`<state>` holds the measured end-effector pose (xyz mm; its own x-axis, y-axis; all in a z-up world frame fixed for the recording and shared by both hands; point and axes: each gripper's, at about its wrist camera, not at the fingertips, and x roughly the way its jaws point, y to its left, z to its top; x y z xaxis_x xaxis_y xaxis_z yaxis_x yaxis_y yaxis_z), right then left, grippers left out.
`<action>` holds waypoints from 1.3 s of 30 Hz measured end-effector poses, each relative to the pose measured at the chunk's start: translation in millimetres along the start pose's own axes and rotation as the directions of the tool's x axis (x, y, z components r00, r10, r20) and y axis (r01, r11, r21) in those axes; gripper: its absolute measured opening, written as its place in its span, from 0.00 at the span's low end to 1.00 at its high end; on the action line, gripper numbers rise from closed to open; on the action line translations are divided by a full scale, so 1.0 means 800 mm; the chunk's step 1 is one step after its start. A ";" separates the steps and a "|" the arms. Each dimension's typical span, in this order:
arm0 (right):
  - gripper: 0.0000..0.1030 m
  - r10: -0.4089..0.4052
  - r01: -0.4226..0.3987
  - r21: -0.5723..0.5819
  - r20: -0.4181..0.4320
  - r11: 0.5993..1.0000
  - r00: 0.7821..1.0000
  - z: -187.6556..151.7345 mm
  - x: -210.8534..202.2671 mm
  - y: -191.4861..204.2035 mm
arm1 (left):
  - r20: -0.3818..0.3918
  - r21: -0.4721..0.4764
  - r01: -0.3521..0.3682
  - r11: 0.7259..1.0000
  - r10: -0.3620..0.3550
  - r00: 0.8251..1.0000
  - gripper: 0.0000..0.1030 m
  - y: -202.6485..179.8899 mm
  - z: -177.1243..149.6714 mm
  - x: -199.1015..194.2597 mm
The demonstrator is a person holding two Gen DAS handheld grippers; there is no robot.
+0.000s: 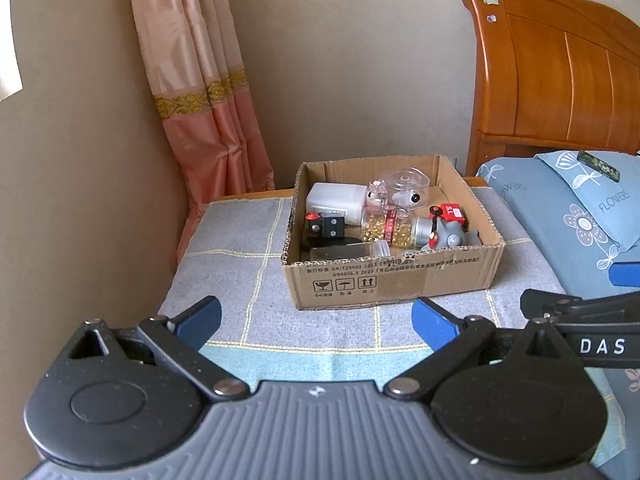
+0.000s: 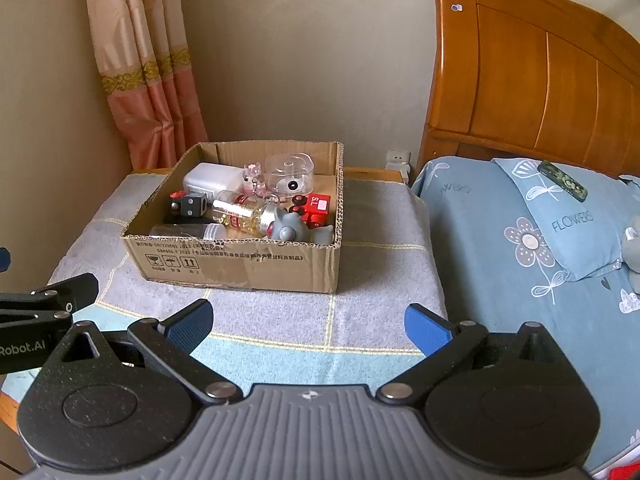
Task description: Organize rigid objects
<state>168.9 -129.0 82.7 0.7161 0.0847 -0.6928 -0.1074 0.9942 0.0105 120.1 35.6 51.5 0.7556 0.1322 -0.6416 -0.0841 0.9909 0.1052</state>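
Observation:
An open cardboard box (image 1: 384,280) (image 2: 240,268) stands on a cloth-covered table. Inside lie a white bottle (image 1: 336,200), a clear plastic case (image 1: 404,186), a bottle of golden capsules (image 1: 384,230), a red toy block (image 1: 450,214), a grey toy figure (image 1: 448,236), a black cube (image 1: 332,226) and a clear jar with a white cap (image 1: 360,250). My left gripper (image 1: 316,322) is open and empty, in front of the box. My right gripper (image 2: 308,326) is open and empty, also in front of the box.
A grey checked cloth (image 1: 240,264) covers the table. A bed with blue flowered bedding (image 2: 520,240) and a wooden headboard (image 2: 520,68) stands at the right. A pink curtain (image 1: 200,92) hangs at the back left. A wall socket (image 2: 398,160) sits behind the table.

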 end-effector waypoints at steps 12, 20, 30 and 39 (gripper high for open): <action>1.00 -0.001 0.001 -0.001 0.002 1.000 1.000 0.000 -0.002 0.001 | 0.001 0.001 -0.002 1.000 0.002 1.000 0.98 -0.002 0.000 -0.001; 1.00 0.000 0.000 -0.003 0.001 1.000 1.000 0.000 -0.002 0.003 | 0.003 0.000 -0.002 1.000 0.002 1.000 0.98 0.000 -0.001 0.000; 1.00 0.001 -0.001 -0.003 0.001 1.000 1.000 -0.001 -0.002 0.003 | 0.000 -0.001 -0.001 1.000 0.001 1.000 0.98 0.001 -0.002 -0.001; 1.00 0.001 -0.001 -0.002 0.002 1.000 1.000 -0.001 -0.002 0.003 | 0.001 -0.003 0.000 1.000 0.000 1.000 0.98 0.002 -0.003 -0.001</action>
<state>167.2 -127.2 83.1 0.7173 0.0858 -0.6915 -0.1097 0.9939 0.0094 118.0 37.2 50.5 0.7563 0.1320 -0.6407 -0.0858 0.9910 0.1029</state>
